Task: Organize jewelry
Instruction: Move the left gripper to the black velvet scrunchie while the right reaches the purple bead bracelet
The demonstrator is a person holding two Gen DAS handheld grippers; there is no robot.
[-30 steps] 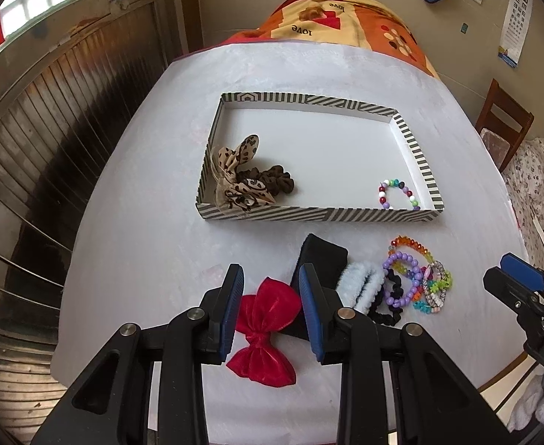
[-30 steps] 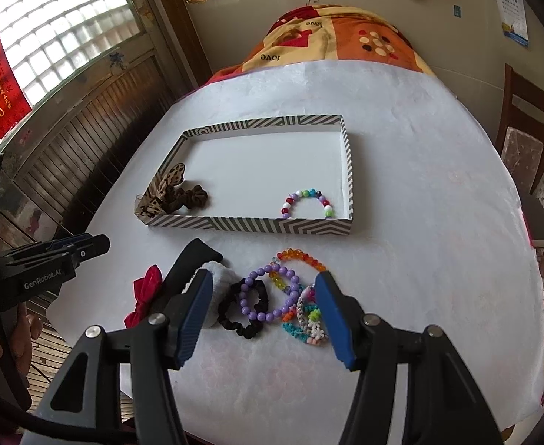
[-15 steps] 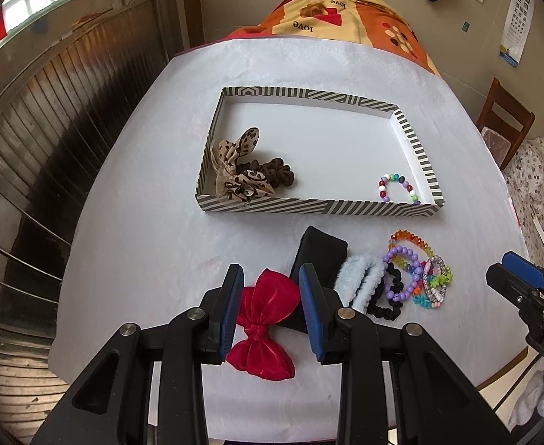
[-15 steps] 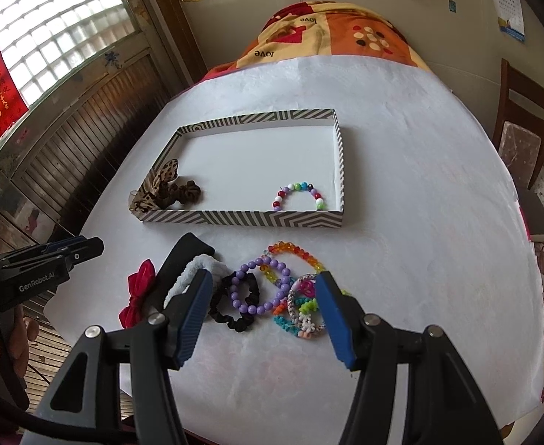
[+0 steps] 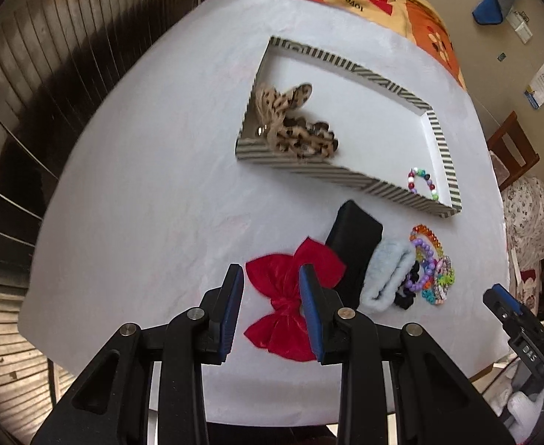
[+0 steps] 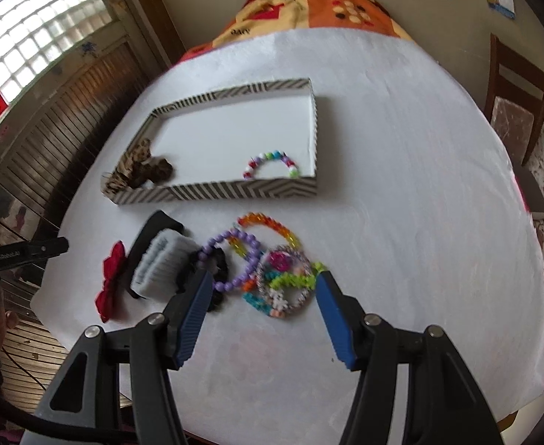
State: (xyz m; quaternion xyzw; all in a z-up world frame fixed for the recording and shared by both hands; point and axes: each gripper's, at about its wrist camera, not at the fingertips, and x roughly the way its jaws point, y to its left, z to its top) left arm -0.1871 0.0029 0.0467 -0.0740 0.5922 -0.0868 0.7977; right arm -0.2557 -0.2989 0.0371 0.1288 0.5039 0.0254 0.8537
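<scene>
A striped shallow box point(image 5: 346, 176) point(image 6: 220, 193) on the white table holds leopard-print hair ties point(image 5: 290, 126) point(image 6: 138, 168) at its left end and a multicolour bead bracelet point(image 5: 422, 183) point(image 6: 272, 161) at its right. In front of it lie a red velvet bow point(image 5: 290, 296) point(image 6: 110, 282), a black band point(image 5: 353, 241), a pale blue fluffy scrunchie point(image 5: 387, 278) point(image 6: 159, 263), a black scrunchie point(image 6: 216, 263) and several bead bracelets point(image 5: 433, 270) point(image 6: 272, 267). My left gripper point(image 5: 271, 289) is open just above the bow, its pads on either side of the knot. My right gripper point(image 6: 262, 289) is open over the bracelet pile.
The table's near edge point(image 6: 309, 426) runs just under both grippers. A wooden chair point(image 6: 513, 107) stands at the right. Slatted wooden panelling point(image 5: 49, 74) lies to the left. A patterned orange blanket point(image 6: 320, 7) covers the far end.
My left gripper has dropped and rolled, coming closer over the red bow. My right gripper has lowered toward the bracelet pile. Both stay as wide as before.
</scene>
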